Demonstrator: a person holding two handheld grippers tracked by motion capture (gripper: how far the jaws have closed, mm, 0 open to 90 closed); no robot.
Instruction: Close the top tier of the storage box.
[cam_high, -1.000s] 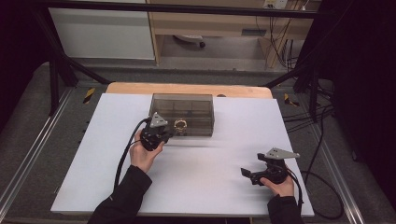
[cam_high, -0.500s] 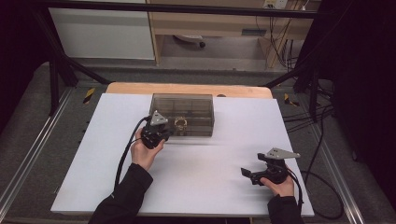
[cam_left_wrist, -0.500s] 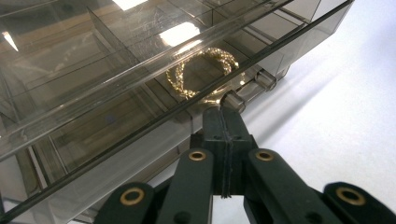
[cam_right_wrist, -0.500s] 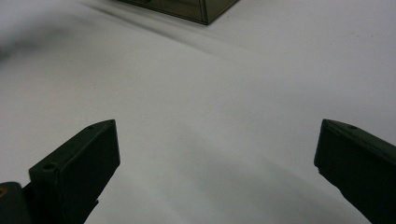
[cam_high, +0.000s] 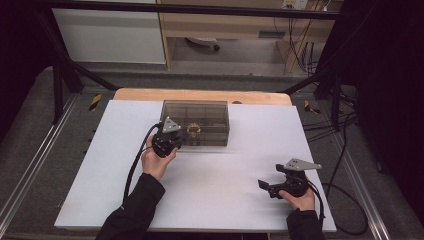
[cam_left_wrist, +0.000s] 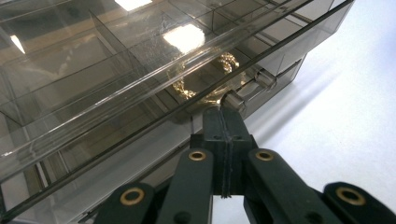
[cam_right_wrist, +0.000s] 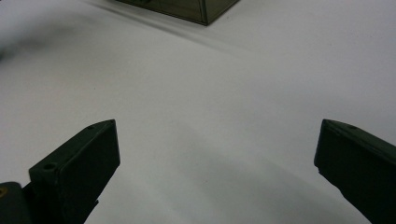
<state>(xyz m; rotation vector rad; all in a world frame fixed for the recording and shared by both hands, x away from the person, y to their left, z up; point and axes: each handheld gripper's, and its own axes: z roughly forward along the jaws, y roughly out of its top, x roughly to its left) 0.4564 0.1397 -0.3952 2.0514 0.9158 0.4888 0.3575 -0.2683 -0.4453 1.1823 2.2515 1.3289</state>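
A smoky clear plastic box (cam_high: 197, 122) with several compartments sits on the white table top, lid down. A gold chain bracelet (cam_high: 193, 129) lies in one front compartment, and the bracelet (cam_left_wrist: 205, 79) shows through the lid. My left gripper (cam_high: 175, 142) rests against the box's front left side. In the left gripper view its jaws are pressed together with nothing between them, and the tips (cam_left_wrist: 223, 112) touch the lid's front lip beside a small clear latch knob (cam_left_wrist: 233, 99). My right gripper (cam_high: 265, 187) lies near the front right of the table, open (cam_right_wrist: 217, 140) over bare white surface.
The white board (cam_high: 225, 175) covers most of the table, with a wooden edge (cam_high: 200, 95) behind the box. Metal frame rails run along both sides. Cables (cam_high: 340, 150) hang off the right. A corner of the box (cam_right_wrist: 196, 9) lies far from my right gripper.
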